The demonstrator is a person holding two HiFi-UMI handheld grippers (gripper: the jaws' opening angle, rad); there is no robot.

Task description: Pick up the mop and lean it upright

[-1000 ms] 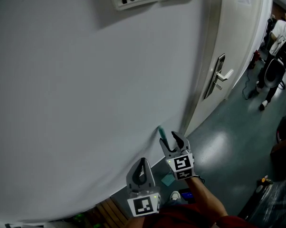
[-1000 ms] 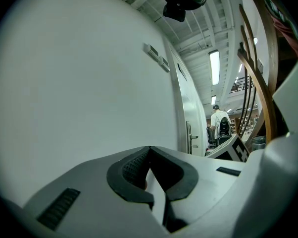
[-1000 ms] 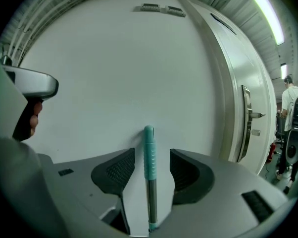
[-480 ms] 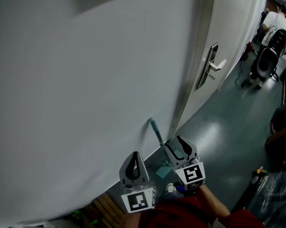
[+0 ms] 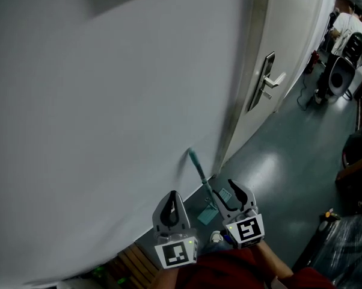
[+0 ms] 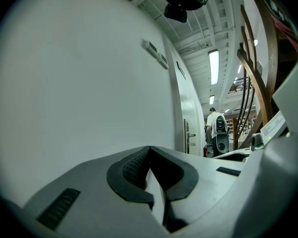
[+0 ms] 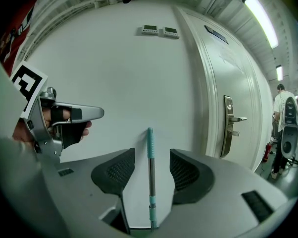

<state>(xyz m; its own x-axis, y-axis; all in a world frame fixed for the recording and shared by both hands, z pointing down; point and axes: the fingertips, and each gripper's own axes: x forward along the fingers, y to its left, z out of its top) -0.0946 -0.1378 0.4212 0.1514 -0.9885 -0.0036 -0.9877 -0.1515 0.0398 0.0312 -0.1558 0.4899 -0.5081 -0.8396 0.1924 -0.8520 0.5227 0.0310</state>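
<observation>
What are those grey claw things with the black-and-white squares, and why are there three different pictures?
They are pinching tools called grippers, and a person holds one in each hand. One picture comes from a camera on the person's head, looking down. The other two come from little cameras riding on each gripper, looking along its jaws. The left gripper is pinched shut with nothing in it. The right gripper is open, and the mop handle stands between its jaws without being squeezed. The mop leans upright against the white wall, next to a door.
</observation>
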